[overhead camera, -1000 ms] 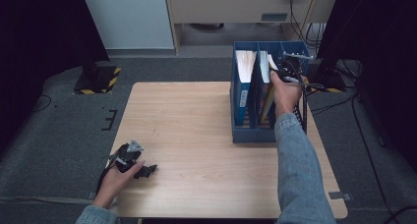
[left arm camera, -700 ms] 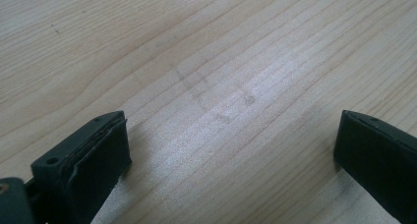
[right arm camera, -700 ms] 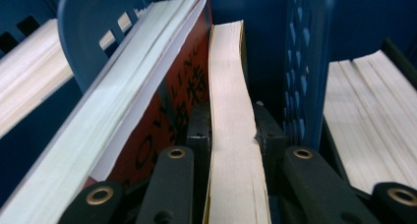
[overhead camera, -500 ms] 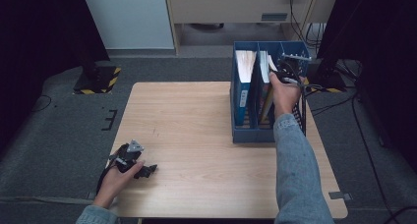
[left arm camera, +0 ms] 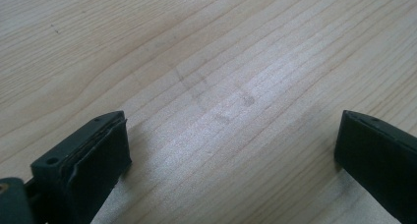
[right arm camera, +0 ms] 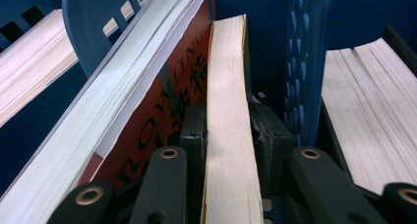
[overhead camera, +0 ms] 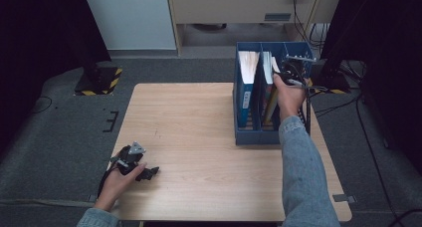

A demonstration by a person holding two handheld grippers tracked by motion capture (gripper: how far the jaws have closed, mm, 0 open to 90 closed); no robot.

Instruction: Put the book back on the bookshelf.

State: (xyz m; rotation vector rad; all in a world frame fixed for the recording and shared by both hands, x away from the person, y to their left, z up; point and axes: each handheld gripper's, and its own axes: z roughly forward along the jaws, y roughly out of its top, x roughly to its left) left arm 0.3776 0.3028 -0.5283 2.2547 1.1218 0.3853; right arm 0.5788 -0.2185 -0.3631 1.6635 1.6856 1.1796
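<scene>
right gripper (right arm camera: 227,135) stands over the blue file rack (overhead camera: 247,136) at the table's right edge; its jaws, just easing apart, flank a thin yellow-edged book (right arm camera: 228,111), pads touching, keeping it upright. left gripper (left arm camera: 231,155) rests wide open, empty, at the near left corner.

The thin yellow-edged book (right arm camera: 228,135) is running off the right gripper view's bottom edge, its cover hidden. The leaning red-covered book (right arm camera: 162,111) beside it is showing lettering cut short by the black jaws and its own white pages.
</scene>
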